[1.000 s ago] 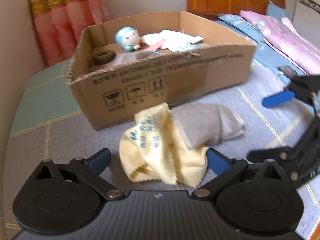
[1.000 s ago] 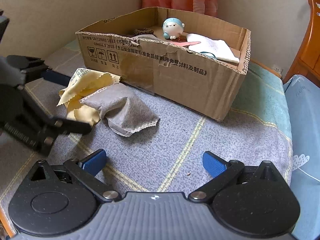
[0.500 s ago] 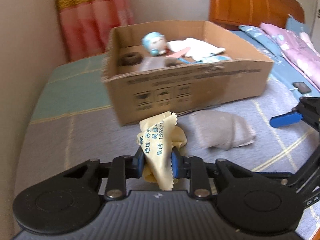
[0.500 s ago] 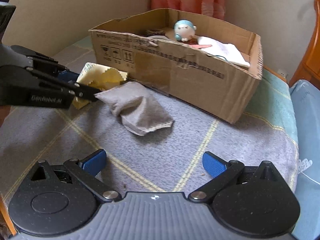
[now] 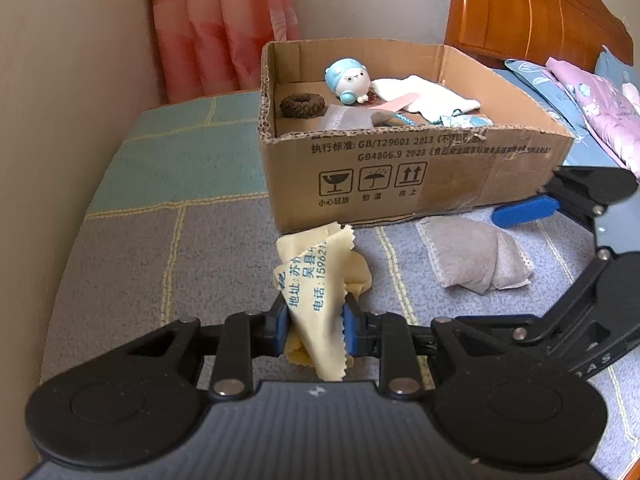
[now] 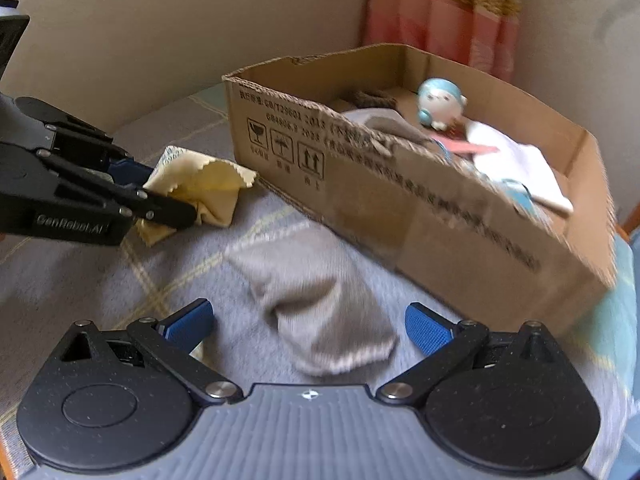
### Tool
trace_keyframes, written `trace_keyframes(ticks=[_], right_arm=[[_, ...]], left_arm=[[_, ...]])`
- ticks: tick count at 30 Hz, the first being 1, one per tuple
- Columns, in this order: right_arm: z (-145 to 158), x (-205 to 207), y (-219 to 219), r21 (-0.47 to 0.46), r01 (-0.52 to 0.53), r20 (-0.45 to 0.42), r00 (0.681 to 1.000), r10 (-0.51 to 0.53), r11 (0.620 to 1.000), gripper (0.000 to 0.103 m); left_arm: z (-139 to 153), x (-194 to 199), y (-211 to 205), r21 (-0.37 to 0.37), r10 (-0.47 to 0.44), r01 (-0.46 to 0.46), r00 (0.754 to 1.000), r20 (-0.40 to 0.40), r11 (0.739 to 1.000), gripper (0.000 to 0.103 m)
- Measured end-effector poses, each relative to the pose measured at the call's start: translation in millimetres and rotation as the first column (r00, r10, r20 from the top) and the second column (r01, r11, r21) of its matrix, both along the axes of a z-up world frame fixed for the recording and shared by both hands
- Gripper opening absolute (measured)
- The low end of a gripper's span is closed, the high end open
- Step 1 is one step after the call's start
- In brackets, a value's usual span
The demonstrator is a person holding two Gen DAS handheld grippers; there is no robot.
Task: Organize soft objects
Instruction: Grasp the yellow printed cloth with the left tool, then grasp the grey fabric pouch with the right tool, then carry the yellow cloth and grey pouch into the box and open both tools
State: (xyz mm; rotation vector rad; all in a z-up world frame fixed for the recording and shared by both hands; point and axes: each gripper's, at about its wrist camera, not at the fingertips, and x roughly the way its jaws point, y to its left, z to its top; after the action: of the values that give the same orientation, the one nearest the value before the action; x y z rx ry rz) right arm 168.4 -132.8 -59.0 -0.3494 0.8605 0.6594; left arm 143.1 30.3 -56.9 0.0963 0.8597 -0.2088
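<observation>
Left gripper (image 5: pixel 314 326) clamped on crumpled pale-yellow zigzag-edged cloth with blue print (image 5: pixel 320 276), cloth's long axis running from the jaws up toward brown cardboard box (image 5: pixel 400 184), while right gripper (image 6: pixel 308 326), jaws wide apart, hovers over limp grey cloth pouch (image 6: pixel 320 308) lying lengthwise beside the box on grey checked bedcover (image 5: pixel 160 264).

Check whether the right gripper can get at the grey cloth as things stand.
Probably yes: the right gripper is open, the grey cloth lies uncovered on the bed directly ahead of its fingers, clear of the cardboard box.

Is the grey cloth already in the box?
No, the grey cloth lies on the bed in front of the box.
</observation>
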Motion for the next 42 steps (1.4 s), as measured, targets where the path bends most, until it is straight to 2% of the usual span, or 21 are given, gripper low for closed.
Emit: trace_keyframes(ticks=[11, 13, 15, 19, 21, 24, 29, 34, 42], right_arm=[[-1.6, 6.2, 14.1, -0.016, -0.12, -0.023, 0.993, 0.119, 0.993, 0.101], [-0.3, 6.9, 14.4, -0.013, -0.118, -0.019, 0.993, 0.117, 0.993, 0.095], [1.4, 6.8, 13.9, -0.012, -0.115, 0.013, 0.993, 0.115, 0.993, 0.084], [3.5, 8.3, 13.0, -0.018, -0.077, 0.019, 0.997, 0.078, 0.997, 0.074], [4.7, 7.3, 13.0, -0.027, -0.062, 0.03, 0.998, 0.063, 0.998, 0.06], [7.1, 3.0, 14.7, -0.054, -0.054, 0.048, 0.997, 0.056, 0.997, 0.052], [10.7, -3.7, 15.0, -0.071, -0.046, 0.06, 0.997, 0.05, 0.996, 0.046], [22.7, -12.9, 10.2, -0.052, -0.035, 0.058, 0.998, 0.038, 0.998, 0.046], [55.8, -35.1, -0.3, -0.032, -0.039, 0.106, 0.993, 0.042, 0.999, 0.046]], left_arm=[[-1.4, 3.8, 3.5, -0.019, 0.003, -0.003, 1.0, -0.003, 1.0, 0.028], [-1.9, 5.0, 3.5, -0.018, 0.004, -0.004, 1.0, 0.002, 1.0, 0.029], [-2.2, 7.0, 3.5, -0.022, 0.008, -0.008, 1.0, 0.004, 1.0, 0.029], [-2.9, 9.3, 2.2, -0.015, 0.008, -0.008, 1.0, 0.014, 1.0, 0.029], [-2.2, 9.5, 2.9, -0.023, 0.007, -0.007, 1.0, 0.009, 1.0, 0.027], [-1.2, 6.6, 2.8, -0.014, -0.004, 0.004, 1.0, 0.014, 1.0, 0.026], [7.3, -2.1, 2.7, 0.005, -0.044, 0.043, 0.999, 0.028, 0.999, 0.026], [23.5, -14.5, 3.8, 0.008, -0.068, 0.068, 0.996, 0.052, 0.998, 0.026], [63.4, -34.6, -3.5, 0.011, -0.14, 0.139, 0.981, 0.132, 0.99, 0.026]])
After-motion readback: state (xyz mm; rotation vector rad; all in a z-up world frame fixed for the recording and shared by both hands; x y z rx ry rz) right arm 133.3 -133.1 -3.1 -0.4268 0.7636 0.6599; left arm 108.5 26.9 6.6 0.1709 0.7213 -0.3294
